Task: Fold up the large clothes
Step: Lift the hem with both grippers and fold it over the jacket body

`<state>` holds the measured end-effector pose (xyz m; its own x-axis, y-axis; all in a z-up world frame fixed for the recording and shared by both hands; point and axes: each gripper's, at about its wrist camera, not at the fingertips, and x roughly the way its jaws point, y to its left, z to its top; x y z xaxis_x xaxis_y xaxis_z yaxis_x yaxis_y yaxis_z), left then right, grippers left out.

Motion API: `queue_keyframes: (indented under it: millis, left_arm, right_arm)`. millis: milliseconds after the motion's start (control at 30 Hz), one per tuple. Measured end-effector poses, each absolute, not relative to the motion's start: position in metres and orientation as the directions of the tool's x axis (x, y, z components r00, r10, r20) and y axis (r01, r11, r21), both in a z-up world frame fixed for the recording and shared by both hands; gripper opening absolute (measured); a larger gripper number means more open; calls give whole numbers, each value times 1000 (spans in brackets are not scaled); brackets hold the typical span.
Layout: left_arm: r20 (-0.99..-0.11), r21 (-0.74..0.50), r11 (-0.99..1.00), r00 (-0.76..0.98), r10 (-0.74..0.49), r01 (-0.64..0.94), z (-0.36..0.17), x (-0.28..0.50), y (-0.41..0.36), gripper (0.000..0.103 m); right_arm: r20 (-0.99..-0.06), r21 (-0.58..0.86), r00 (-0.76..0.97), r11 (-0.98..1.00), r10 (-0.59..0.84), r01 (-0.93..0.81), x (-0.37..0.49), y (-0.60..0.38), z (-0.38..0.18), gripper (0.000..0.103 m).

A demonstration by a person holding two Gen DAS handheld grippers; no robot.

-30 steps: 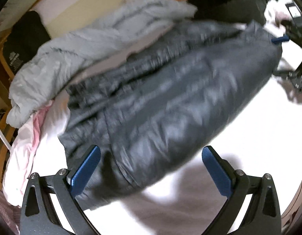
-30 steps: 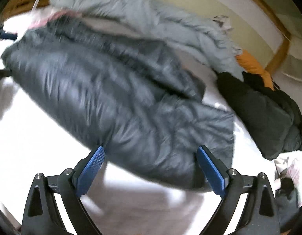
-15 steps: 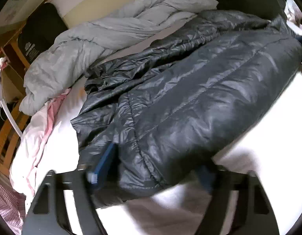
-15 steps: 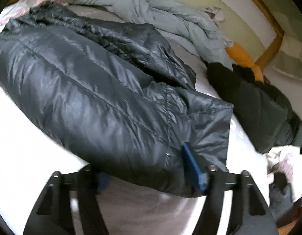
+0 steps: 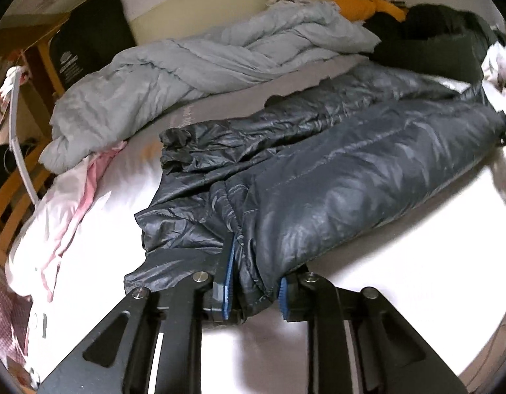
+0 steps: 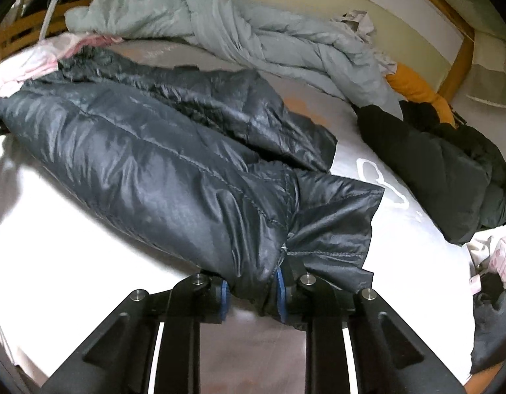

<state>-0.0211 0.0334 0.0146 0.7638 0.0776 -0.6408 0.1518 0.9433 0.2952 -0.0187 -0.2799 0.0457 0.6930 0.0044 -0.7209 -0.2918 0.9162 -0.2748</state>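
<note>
Dark grey quilted puffer jacket (image 5: 335, 177) of shiny, crinkled fabric lay stretched across a white bed sheet (image 5: 400, 262), one near corner caught in each gripper. The left gripper (image 5: 254, 287) had just been closing, and its blue-padded fingers (image 5: 229, 272) pinched a bunched fold at the jacket's hem beside a gathered seam. The right gripper (image 6: 253, 290) had likewise just been closing, its blue pads (image 6: 280, 287) squeezing the opposite end of the jacket (image 6: 161, 170), where a loose flap hung to the side. Behind the jacket, a crumpled pale grey duvet (image 5: 193, 75) ran along the bed. A pink-and-white cloth (image 5: 65, 197) lay beside the duvet's end. Farther off, a black coat (image 6: 450, 170) rested near an orange garment (image 6: 417, 88). A wooden bed frame (image 6: 463, 55) edged the mattress.
</note>
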Motion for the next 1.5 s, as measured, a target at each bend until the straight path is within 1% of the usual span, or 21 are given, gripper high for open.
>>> queue_keyframes:
  millis: [133, 233, 333, 433, 600, 700, 833, 967, 1133, 1267, 1367, 1433, 1500]
  left_arm:
    - [-650, 255, 955, 758, 53, 152, 32, -43, 47, 21]
    - [-653, 280, 947, 754, 70, 155, 47, -57, 48, 21]
    - [-646, 288, 944, 760, 68, 160, 61, -64, 49, 22]
    - [-639, 267, 949, 768, 44, 167, 73, -62, 50, 23]
    - [-593, 264, 954, 804, 45, 141, 91, -43, 47, 27]
    - [-584, 249, 961, 810, 49, 122, 97, -15, 52, 29]
    - [-616, 206, 973, 786, 48, 102, 90, 39, 61, 29]
    - [-641, 175, 980, 766, 44, 91, 76, 85, 68, 31]
    - [-635, 199, 975, 771, 52, 98, 65, 120, 70, 36]
    - [-637, 195, 976, 769, 53, 94, 57, 143, 77, 41]
    - [-613, 215, 973, 788, 66, 85, 52, 157, 83, 53]
    - [-590, 234, 969, 804, 73, 84, 49, 164, 88, 62]
    - [-579, 232, 970, 812, 73, 78, 45, 170, 96, 67]
  right_arm:
    - [-714, -237, 697, 915, 64, -326, -48, -282, 65, 23]
    - [-702, -236, 705, 901, 101, -365, -71, -281, 81, 23]
    - [-700, -258, 706, 882, 110, -393, -90, -277, 91, 23]
    - [-699, -273, 709, 878, 99, -392, -94, -277, 96, 23]
    - [-676, -240, 729, 904, 106, -354, -71, -283, 114, 23]
    - [-646, -227, 755, 917, 111, -328, -47, -283, 131, 23]
    - [-633, -211, 768, 931, 103, -299, 3, -278, 142, 23]
    - [-648, -183, 756, 945, 91, -271, 55, -274, 135, 23]
    - [-643, -173, 761, 953, 81, -247, 100, -272, 118, 23]
    - [-641, -180, 763, 951, 79, -250, 129, -268, 106, 25]
    - [-649, -197, 758, 948, 64, -250, 150, -264, 93, 26]
    - [-666, -192, 744, 951, 55, -242, 162, -263, 84, 27]
    - [-682, -180, 729, 955, 53, -237, 173, -264, 75, 29]
